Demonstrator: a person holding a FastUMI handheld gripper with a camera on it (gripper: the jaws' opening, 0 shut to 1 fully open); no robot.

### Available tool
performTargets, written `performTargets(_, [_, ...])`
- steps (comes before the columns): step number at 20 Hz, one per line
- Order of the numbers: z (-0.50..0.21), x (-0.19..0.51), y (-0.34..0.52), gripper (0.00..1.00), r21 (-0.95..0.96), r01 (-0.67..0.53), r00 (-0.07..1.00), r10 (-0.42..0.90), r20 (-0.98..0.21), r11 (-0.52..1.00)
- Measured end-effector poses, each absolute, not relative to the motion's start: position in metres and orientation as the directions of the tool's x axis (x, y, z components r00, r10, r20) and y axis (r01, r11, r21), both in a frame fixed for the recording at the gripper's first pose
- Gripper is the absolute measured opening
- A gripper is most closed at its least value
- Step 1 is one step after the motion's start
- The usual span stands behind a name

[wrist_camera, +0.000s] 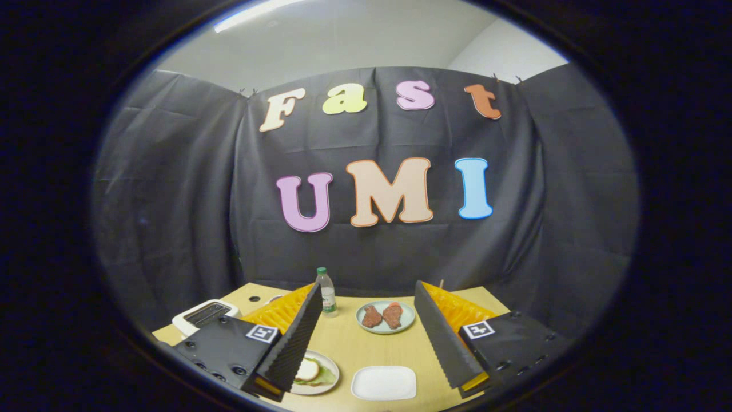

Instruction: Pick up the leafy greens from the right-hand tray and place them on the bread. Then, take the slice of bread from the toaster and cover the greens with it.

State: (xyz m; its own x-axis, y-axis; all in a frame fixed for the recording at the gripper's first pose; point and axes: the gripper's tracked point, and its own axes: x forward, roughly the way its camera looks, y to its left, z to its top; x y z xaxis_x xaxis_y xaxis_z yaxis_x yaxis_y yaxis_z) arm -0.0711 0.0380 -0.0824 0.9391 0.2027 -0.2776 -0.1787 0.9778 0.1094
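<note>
Leafy greens [323, 377] already on bread on near-left plate [331, 382], round pale slice on top; greens step looks done. Toaster [203, 314] far left; its bread slice not discernible. Fingers [368, 332] spread wide, grasping nothing. White tray [384, 383] near, meat plate [386, 316] and bottle [326, 292] far on surface [366, 343].

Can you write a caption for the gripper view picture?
Open gripper above a wooden table with toaster, water bottle, meat plate and sandwich plate.

no legible text; the bottle [326, 293] label is too small to read.
</note>
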Motion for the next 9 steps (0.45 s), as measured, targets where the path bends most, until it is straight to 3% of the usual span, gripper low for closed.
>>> performTargets(9, [-0.07, -0.06, 0.043, 1.0, 0.089, -0.17, 0.951, 0.187, -0.246, 0.981])
